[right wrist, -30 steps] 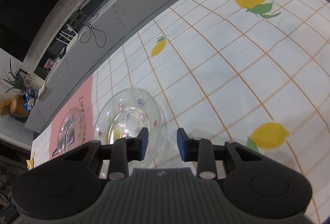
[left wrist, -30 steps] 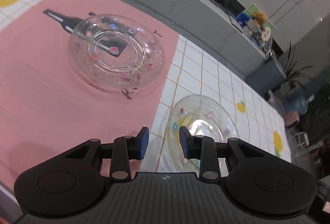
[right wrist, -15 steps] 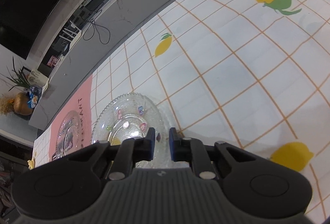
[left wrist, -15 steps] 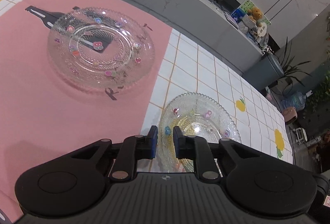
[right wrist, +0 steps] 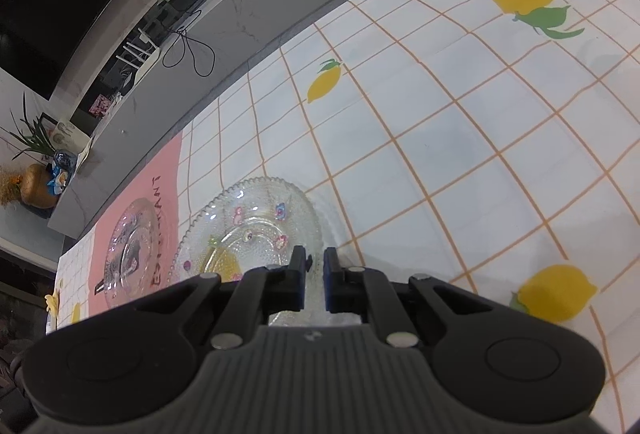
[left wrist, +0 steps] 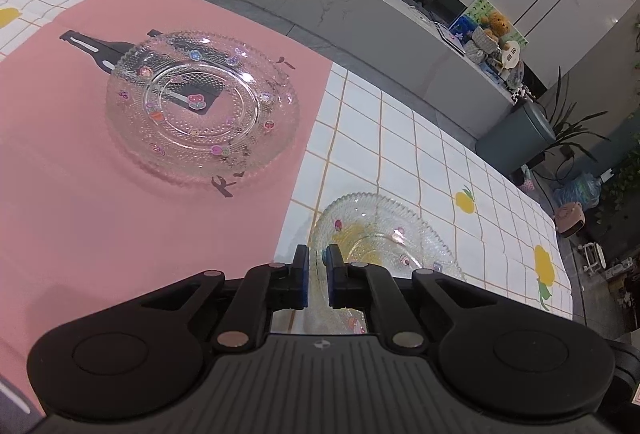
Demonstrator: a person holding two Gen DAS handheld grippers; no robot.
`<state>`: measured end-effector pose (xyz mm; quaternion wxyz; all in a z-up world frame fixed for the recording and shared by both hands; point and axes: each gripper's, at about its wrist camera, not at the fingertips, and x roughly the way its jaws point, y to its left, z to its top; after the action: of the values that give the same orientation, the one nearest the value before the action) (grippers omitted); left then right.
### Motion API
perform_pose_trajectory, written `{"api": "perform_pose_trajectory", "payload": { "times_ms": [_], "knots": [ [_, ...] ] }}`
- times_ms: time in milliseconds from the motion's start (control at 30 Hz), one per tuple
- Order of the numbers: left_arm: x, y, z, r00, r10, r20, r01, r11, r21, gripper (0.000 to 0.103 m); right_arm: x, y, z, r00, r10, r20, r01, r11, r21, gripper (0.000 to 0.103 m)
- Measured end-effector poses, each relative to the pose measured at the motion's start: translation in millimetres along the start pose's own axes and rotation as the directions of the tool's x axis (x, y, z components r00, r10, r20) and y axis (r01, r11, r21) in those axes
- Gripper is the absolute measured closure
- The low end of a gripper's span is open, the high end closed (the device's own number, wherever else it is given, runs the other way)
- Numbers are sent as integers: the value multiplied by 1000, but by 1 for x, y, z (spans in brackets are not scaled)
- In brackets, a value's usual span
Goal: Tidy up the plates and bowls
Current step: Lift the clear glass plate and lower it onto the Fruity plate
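Two grippers, both mine, pinch opposite sides of the small glass bowl's (left wrist: 384,234) rim: the left gripper (left wrist: 318,278) and the right gripper (right wrist: 316,280) each nearly closed, with only the glass edge between the pads. It sits on the lemon-print tablecloth (right wrist: 460,138), just beside the pink mat's (left wrist: 80,174) edge, where the large glass plate (left wrist: 202,106) rests. I judge the grasp is made; next comes a level lift onto that plate, without slipping.
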<state>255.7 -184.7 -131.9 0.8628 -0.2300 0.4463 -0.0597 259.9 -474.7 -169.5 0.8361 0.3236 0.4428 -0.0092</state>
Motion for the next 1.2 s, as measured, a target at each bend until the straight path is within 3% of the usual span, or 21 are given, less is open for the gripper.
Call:
{"api": "perform_pose_trajectory", "payload": {
  "times_ms": [600,1000,1200],
  "knots": [
    [-70,-16,-17,999,-26,34,23,997,75,94,-74,5,-33,998,39,56,-40,999,9,97],
    [-136,-5,-50,998,-51,49,41,982,182,94,-130,3,-91,992,92,89,-96,995,39,96],
    [-152,8,-74,998,-52,23,46,976,211,93,-146,1,-123,993,74,87,-76,997,21,96]
  ]
}}
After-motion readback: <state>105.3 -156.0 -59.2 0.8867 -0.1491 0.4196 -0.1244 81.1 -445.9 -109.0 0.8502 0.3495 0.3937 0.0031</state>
